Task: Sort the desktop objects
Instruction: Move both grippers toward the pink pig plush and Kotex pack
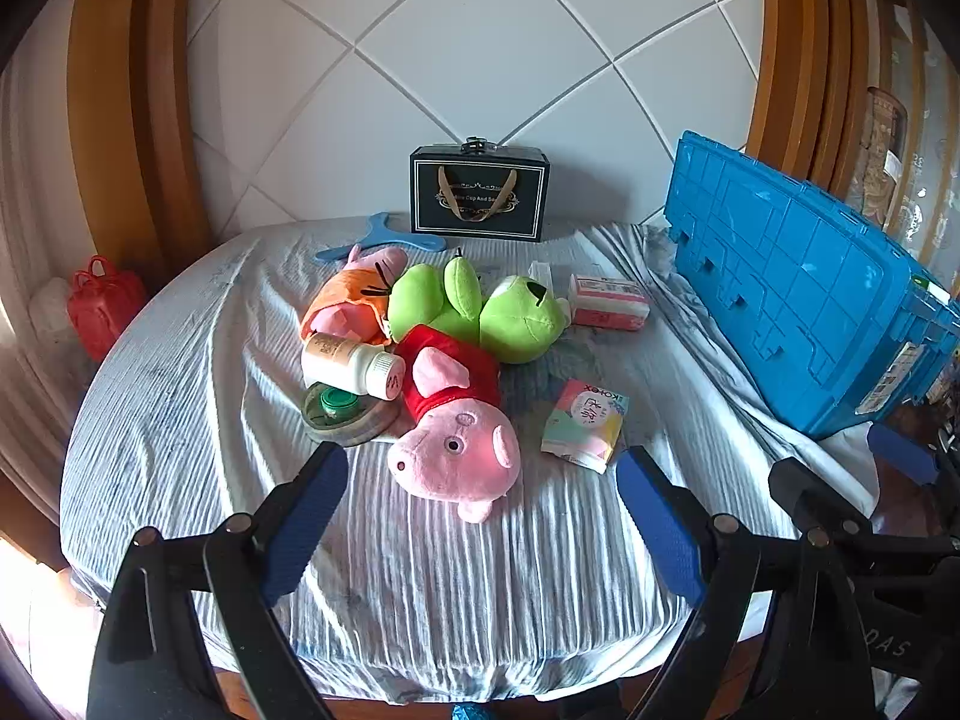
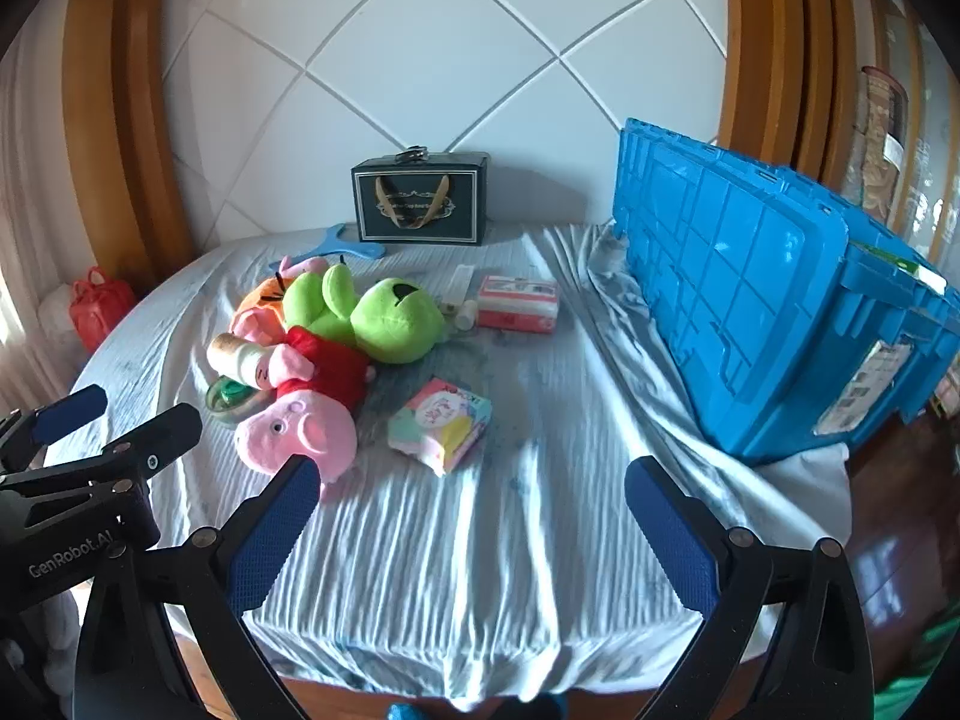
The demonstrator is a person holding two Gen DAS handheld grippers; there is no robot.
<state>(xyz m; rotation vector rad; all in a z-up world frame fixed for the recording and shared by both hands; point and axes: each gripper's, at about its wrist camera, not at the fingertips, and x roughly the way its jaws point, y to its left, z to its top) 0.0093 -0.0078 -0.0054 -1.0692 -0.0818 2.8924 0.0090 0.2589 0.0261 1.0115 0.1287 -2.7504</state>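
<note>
A pile of objects lies mid-table on the striped cloth: a pink pig plush in a red dress (image 1: 459,426) (image 2: 303,414), a green frog plush (image 1: 474,306) (image 2: 372,312), an orange and pink plush (image 1: 354,297), a white bottle (image 1: 354,363), a green-lidded jar on a round dish (image 1: 339,405), a pastel packet (image 1: 585,423) (image 2: 441,423) and a red and white box (image 1: 609,300) (image 2: 519,303). My left gripper (image 1: 483,507) is open and empty just short of the pig. My right gripper (image 2: 471,519) is open and empty, near the table's front edge.
A blue plastic crate (image 1: 804,294) (image 2: 774,294) lies tipped on the table's right side. A black gift box (image 1: 479,195) (image 2: 420,201) stands at the back by the tiled wall, with a blue flat tool (image 1: 384,240) beside it. A red bag (image 1: 102,303) sits off the table's left.
</note>
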